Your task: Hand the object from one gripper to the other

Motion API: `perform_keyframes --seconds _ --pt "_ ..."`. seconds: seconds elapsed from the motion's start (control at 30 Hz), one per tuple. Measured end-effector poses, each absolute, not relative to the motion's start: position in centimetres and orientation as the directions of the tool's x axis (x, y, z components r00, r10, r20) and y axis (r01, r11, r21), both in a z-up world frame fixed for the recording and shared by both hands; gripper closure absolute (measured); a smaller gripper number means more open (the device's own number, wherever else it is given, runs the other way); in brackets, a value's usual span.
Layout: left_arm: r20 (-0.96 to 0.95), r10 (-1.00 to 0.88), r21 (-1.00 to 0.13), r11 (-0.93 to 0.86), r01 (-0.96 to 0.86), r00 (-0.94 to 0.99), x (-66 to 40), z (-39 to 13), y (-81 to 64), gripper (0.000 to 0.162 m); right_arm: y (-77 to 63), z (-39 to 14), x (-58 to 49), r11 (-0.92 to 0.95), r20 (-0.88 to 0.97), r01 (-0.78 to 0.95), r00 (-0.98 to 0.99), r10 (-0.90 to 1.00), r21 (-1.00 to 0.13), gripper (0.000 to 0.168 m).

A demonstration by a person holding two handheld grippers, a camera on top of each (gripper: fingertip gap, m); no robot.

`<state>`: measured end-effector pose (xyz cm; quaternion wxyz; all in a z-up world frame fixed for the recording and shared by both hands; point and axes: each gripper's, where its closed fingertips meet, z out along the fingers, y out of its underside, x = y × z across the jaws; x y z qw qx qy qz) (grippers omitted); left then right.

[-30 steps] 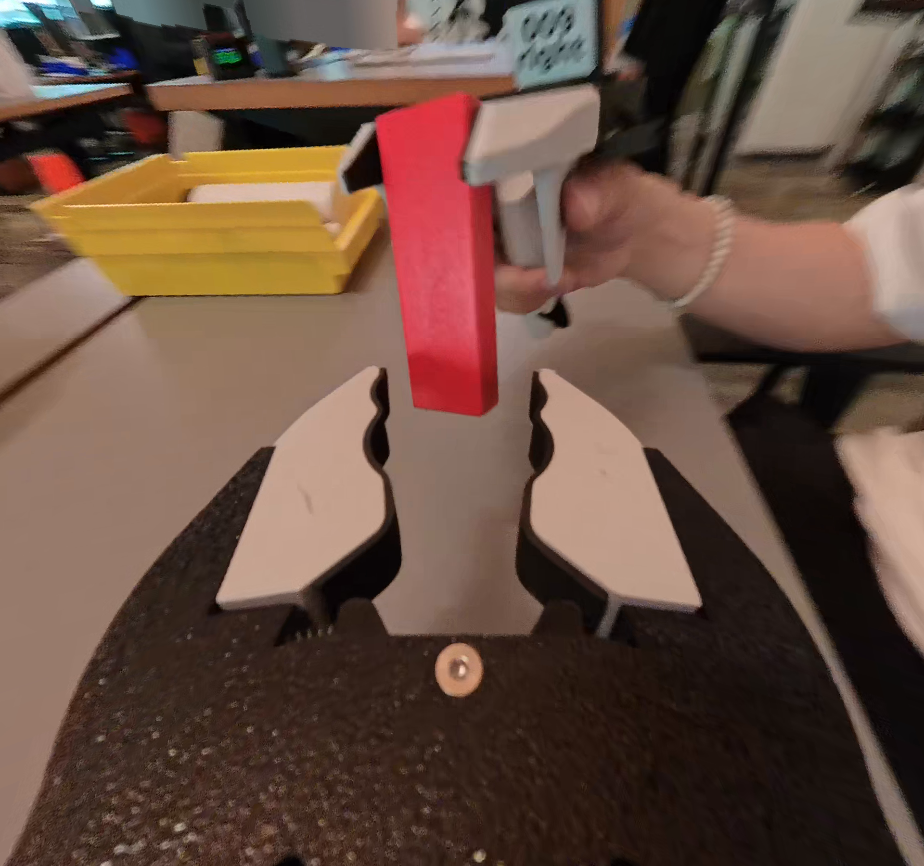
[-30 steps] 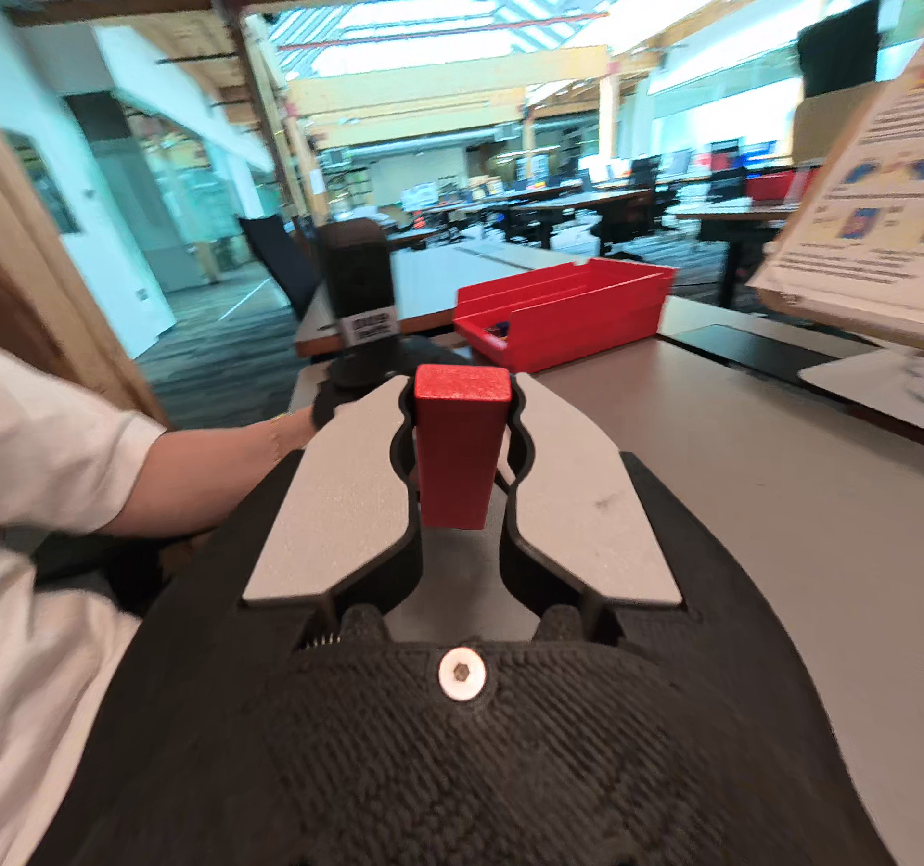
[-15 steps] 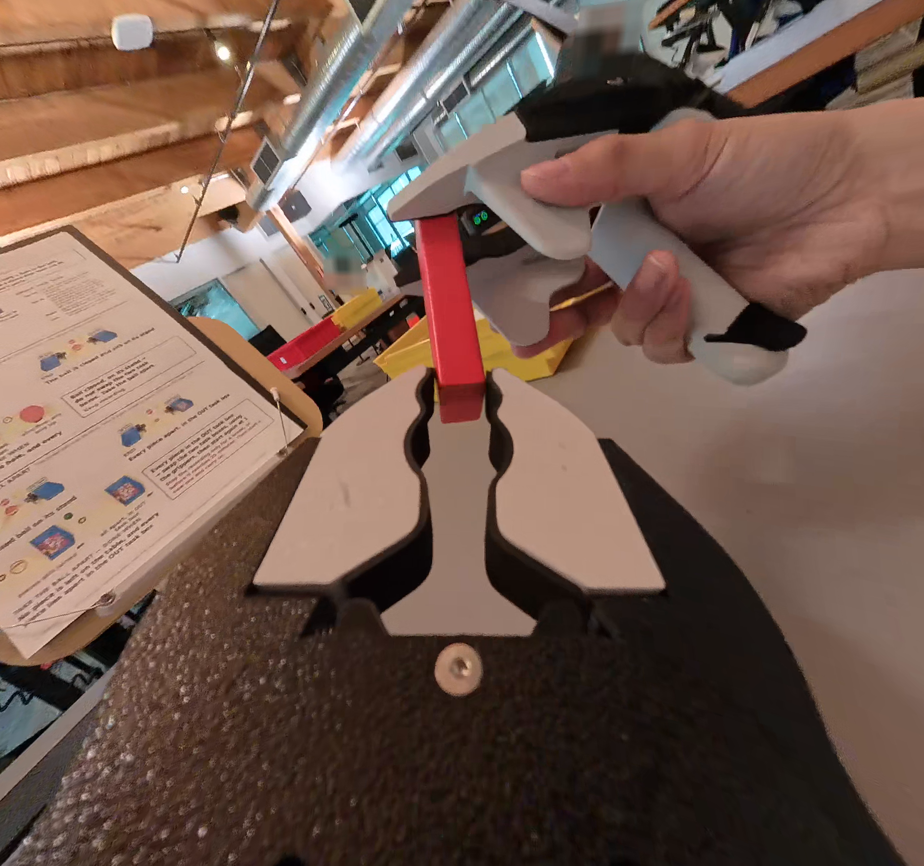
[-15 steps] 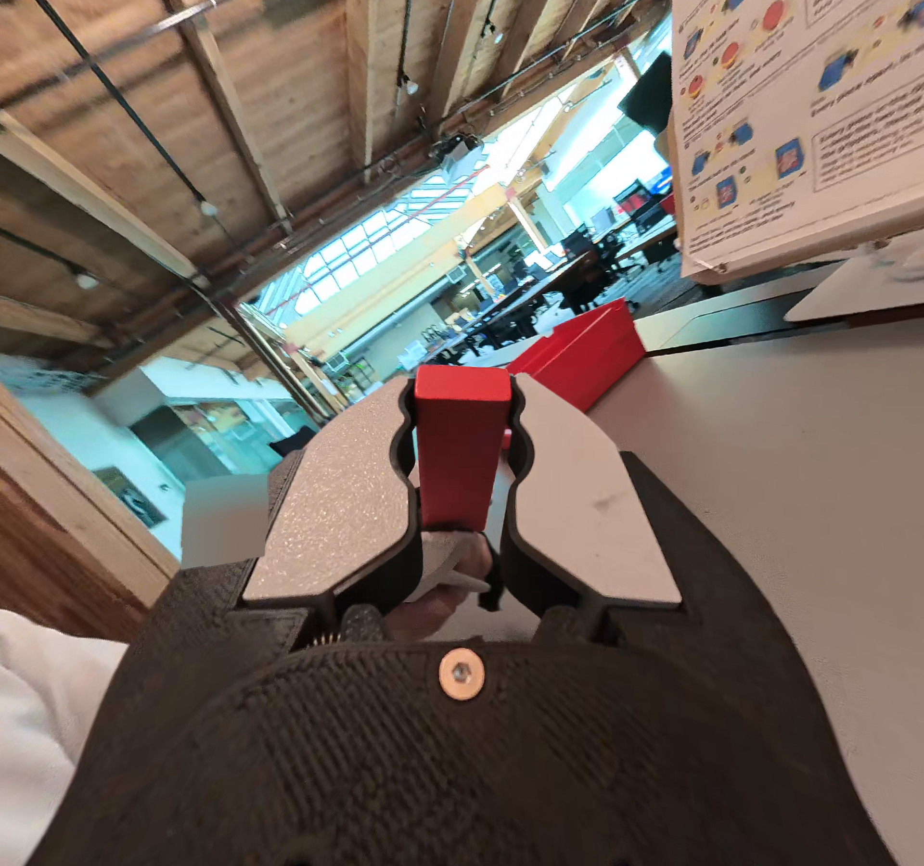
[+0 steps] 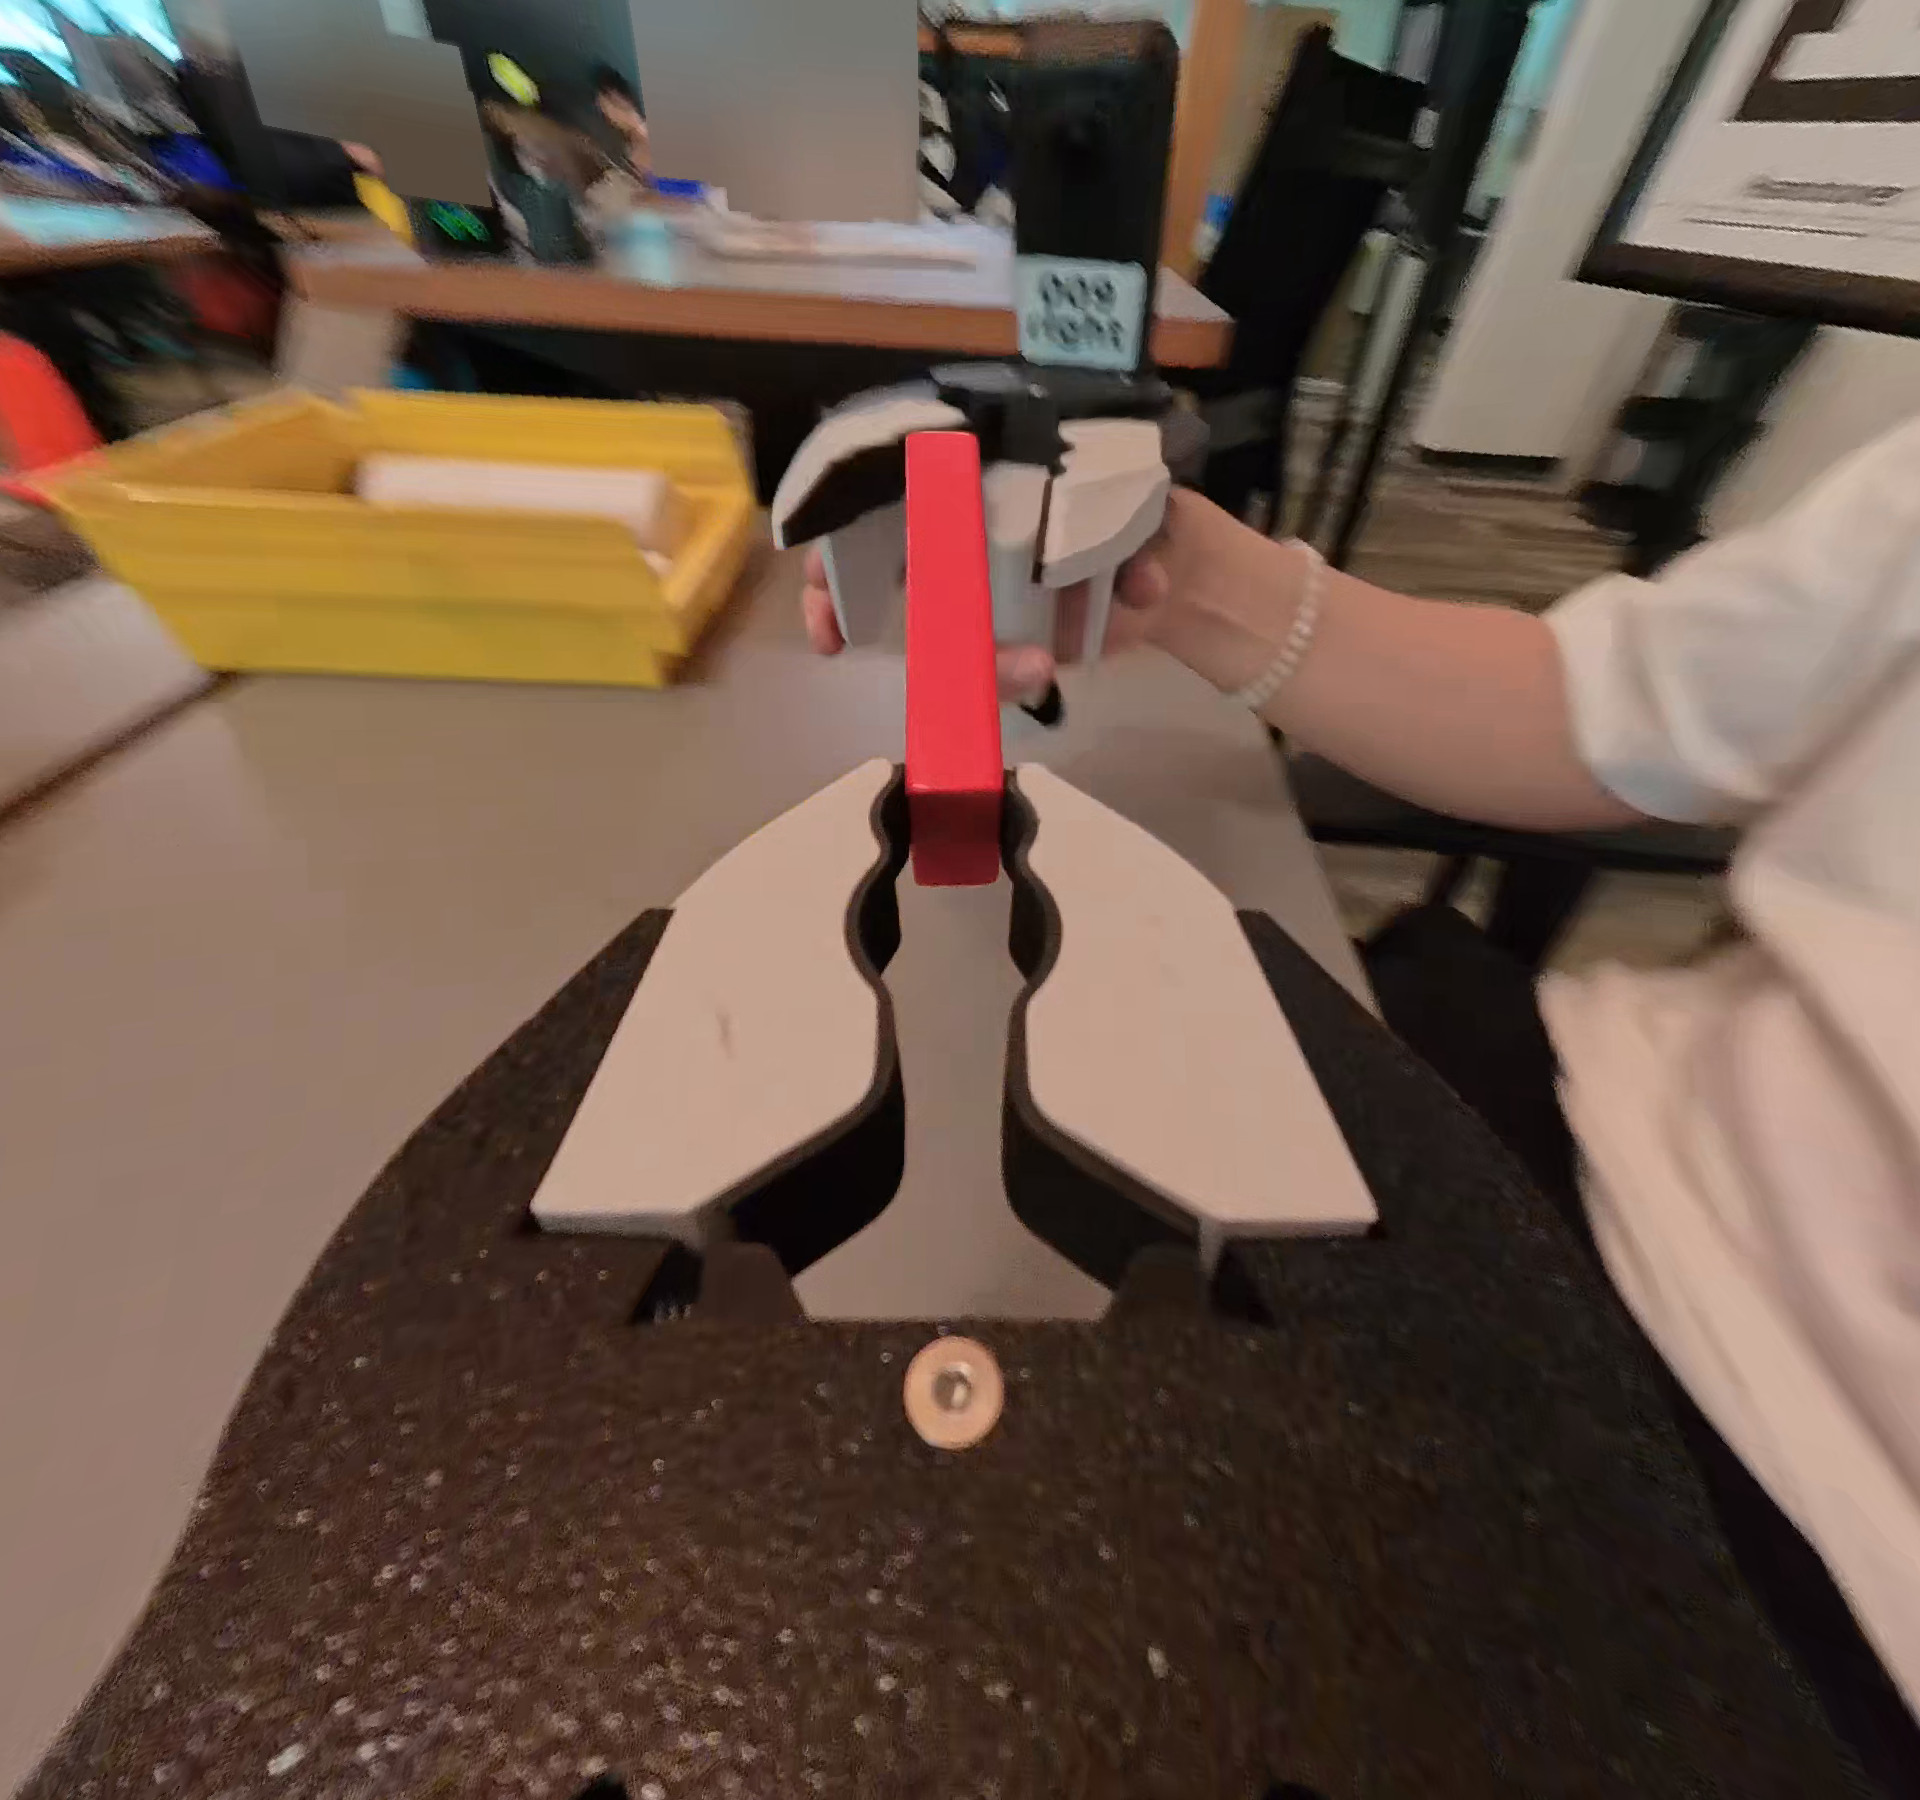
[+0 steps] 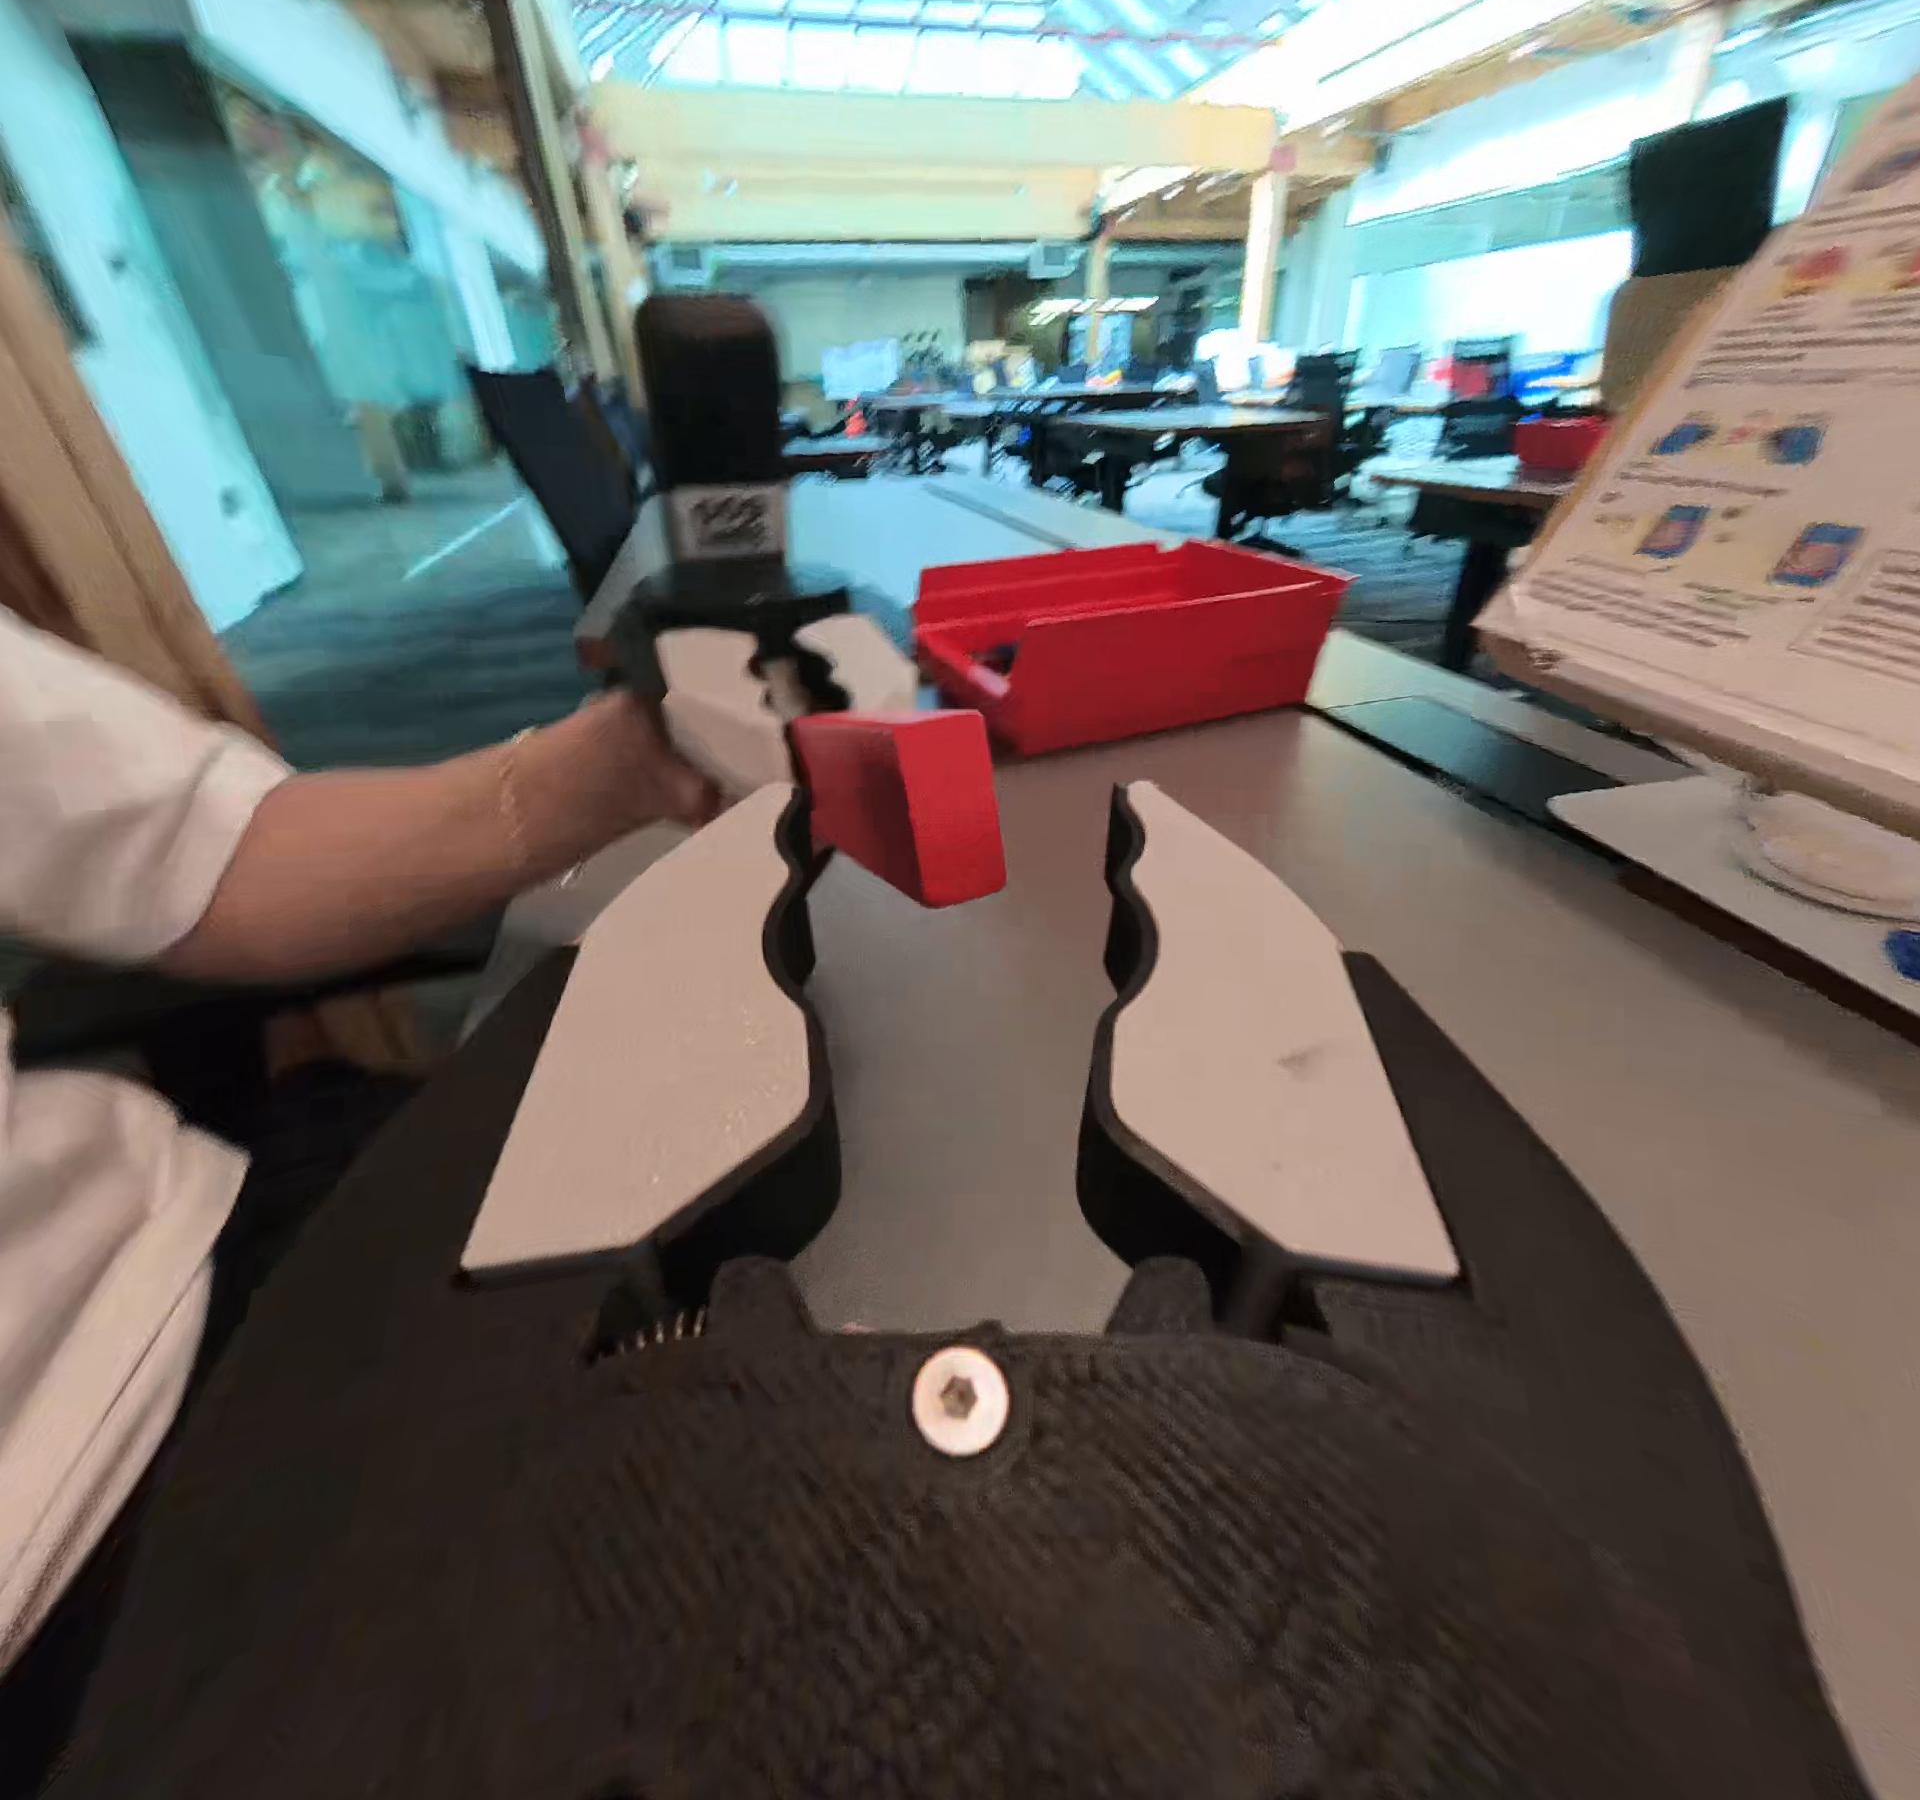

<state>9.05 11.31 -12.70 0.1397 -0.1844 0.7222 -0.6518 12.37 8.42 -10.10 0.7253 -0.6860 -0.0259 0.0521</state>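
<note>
A long red block (image 5: pixel 951 649) is clamped at its near end between the tips of my left gripper (image 5: pixel 953 820), above the grey table (image 5: pixel 416 867). Its far end reaches between the spread fingers of my right gripper (image 5: pixel 971 493), which a hand holds beyond it. In the right wrist view my right gripper (image 6: pixel 956 815) is open. The red block (image 6: pixel 904 805) slants between its fingertips; it lies close to the left pad and stands well off the right pad. The left gripper (image 6: pixel 790 680) shows behind the block.
A yellow bin (image 5: pixel 416 555) with a white thing inside stands at the back left of the table. A red bin (image 6: pixel 1132 638) and a tilted instruction board (image 6: pixel 1745 545) on a stand are on the other side. A person's arm (image 5: pixel 1455 690) and white sleeve are at the right. Left tips to right tips: about 6 cm.
My left gripper closed on the lower end of the red block. My right gripper, which held the block until half a second ago, has opened and let go of it. Both views swung up and back down.
</note>
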Motion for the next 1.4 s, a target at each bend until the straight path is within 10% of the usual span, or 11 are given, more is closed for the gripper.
perform_keyframes --seconds 0.4,0.73,0.97,1.4 --pt "0.063 -0.352 -0.921 0.34 -0.191 -0.934 7.2 -16.7 12.2 0.146 9.3 -16.0 8.5 -0.291 0.0 0.097 0.949 0.316 -0.952 0.152" --pt "0.159 -0.492 -0.977 -0.205 -0.064 -0.856 10.4 -10.9 13.1 0.132 10.0 -9.4 11.8 0.208 -0.265 -0.319 0.931 0.249 -0.925 0.152" --pt "0.264 -0.444 -0.93 -0.351 -0.106 -0.856 11.0 -11.1 12.0 0.144 11.8 -10.5 11.0 0.2 -0.238 -0.28 0.949 0.209 -0.939 0.152" --pt "0.074 -0.507 -0.915 0.307 -0.26 -0.859 9.7 -17.5 10.2 0.146 11.7 -14.2 9.7 -0.163 0.069 0.094 0.986 0.149 -0.982 0.14"
